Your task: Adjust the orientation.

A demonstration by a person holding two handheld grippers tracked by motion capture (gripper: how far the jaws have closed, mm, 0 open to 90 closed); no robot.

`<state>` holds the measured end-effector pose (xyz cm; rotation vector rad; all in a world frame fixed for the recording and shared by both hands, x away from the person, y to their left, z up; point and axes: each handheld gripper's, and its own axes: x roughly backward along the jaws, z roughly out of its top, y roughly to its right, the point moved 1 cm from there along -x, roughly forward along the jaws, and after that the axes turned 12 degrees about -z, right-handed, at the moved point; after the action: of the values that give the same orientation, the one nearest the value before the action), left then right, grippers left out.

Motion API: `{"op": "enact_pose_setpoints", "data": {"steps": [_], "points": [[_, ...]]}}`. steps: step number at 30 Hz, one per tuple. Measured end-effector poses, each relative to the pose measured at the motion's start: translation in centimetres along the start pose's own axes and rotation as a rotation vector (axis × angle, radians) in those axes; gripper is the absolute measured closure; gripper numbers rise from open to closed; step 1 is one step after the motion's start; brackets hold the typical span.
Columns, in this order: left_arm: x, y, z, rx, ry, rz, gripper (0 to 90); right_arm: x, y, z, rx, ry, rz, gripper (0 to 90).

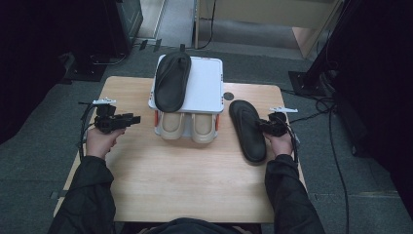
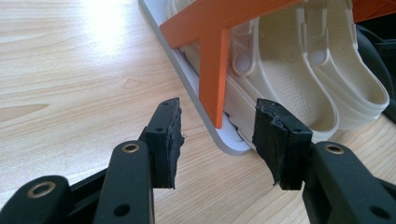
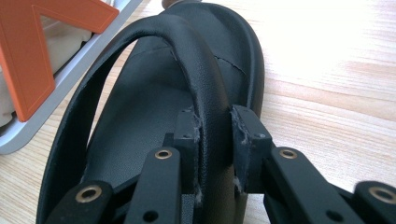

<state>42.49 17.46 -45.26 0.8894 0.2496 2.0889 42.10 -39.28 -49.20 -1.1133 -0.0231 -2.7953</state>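
Note:
One black slipper (image 1: 248, 131) lies on the wooden table (image 1: 195, 180) at the right, beside a small white shoe rack (image 1: 207, 85). Its mate (image 1: 171, 80) rests on the rack's top shelf, and a pair of cream clogs (image 1: 187, 126) sits on the shelf below. My right gripper (image 1: 263, 126) reaches the table slipper from its right edge. In the right gripper view its pads (image 3: 215, 135) press on both sides of the slipper's strap (image 3: 201, 60). My left gripper (image 1: 134, 118) hovers left of the rack, open (image 2: 217, 140) and empty, aimed at the rack's near corner.
An orange rack support (image 2: 212, 70) stands right in front of the left jaws, with the cream clogs (image 2: 289, 79) behind it. The rack's white base (image 3: 28, 135) and another orange support (image 3: 28, 70) lie left of the held slipper. A small dark hole (image 1: 228, 96) marks the table.

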Motion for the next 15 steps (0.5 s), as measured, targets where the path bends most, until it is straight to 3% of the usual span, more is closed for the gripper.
{"op": "enact_pose_setpoints", "data": {"steps": [8, 15], "points": [[0.0, 0.0, 0.0, -0.002, -0.002, -0.001, 51.7, 0.4, -0.3, 0.4, -0.037, -0.023, -0.002, 73.9], [0.0, 0.1, 0.0, -0.005, 0.004, -0.002, 51.7, 1.1, -0.9, 1.1, -0.036, -0.026, -0.017, 74.0]]}}
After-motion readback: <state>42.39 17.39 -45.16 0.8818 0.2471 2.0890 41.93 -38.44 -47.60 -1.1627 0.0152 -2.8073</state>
